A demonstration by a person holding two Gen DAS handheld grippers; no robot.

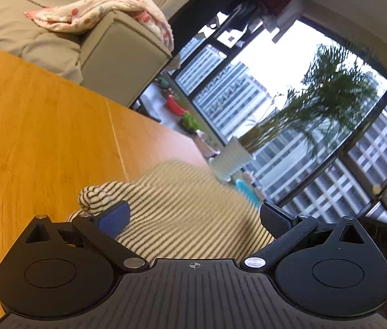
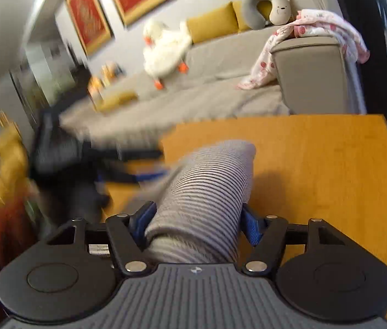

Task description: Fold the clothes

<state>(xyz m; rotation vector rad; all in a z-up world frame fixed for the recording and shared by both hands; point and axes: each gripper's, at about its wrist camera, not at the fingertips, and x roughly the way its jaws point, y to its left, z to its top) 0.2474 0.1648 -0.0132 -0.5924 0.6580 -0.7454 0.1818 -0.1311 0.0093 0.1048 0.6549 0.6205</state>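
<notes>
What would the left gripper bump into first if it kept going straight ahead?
Probably the striped garment. It lies on the wooden table right in front of the left gripper, between its wide-open fingers. Depth is hard to judge, but nothing else appears nearer.

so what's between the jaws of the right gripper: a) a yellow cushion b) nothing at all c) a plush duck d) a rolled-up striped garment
d: in the right wrist view the right gripper has its blue pads against both sides of the rolled striped garment, over the wooden table.
</notes>
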